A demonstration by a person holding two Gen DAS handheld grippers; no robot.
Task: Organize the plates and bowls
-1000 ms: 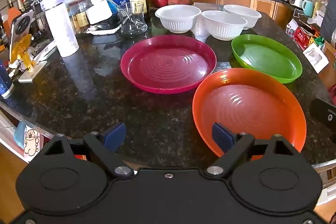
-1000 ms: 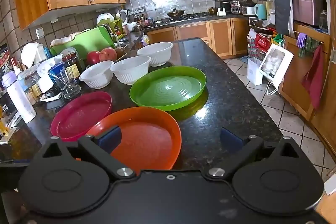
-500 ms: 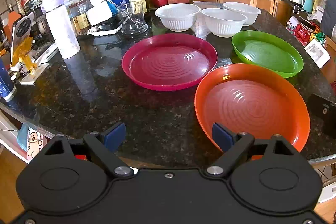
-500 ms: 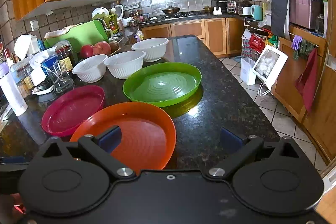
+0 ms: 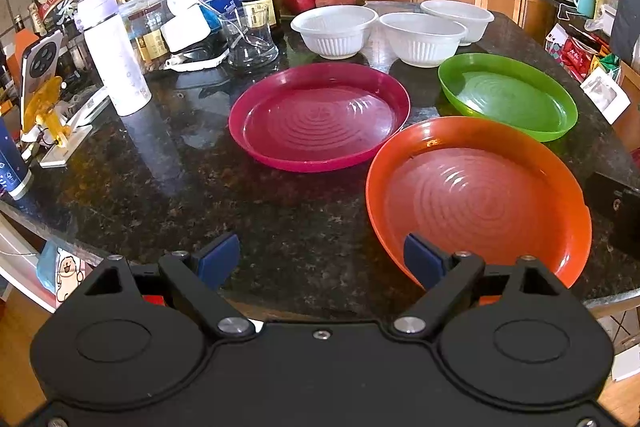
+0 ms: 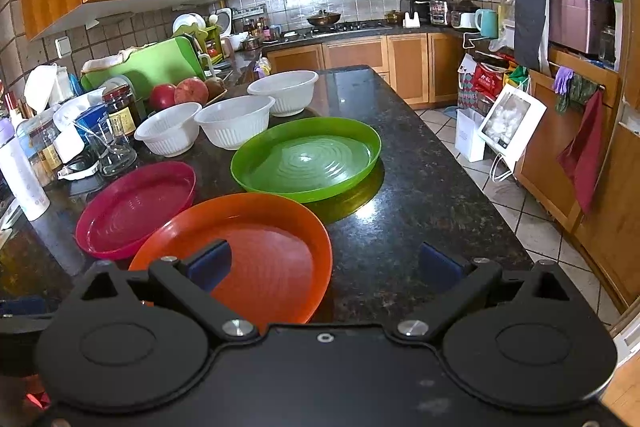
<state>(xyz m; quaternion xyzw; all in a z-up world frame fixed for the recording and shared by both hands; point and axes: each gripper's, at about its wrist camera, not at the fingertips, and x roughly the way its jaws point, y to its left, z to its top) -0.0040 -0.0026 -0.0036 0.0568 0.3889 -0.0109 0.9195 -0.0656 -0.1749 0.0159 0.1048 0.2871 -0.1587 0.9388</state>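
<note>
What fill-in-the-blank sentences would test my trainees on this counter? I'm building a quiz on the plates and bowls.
1. The number of white bowls in the row behind the plates is ____.
2. The plate nearest both grippers is the ____ one.
3. The green plate holds ____.
4. The red plate sits beside the orange plate, not stacked ____ it.

Missing words: three; orange; nothing; on

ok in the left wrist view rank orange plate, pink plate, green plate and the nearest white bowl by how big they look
1. orange plate, though it is nearest the camera
2. pink plate
3. green plate
4. white bowl
The plates may well match in true size.
</note>
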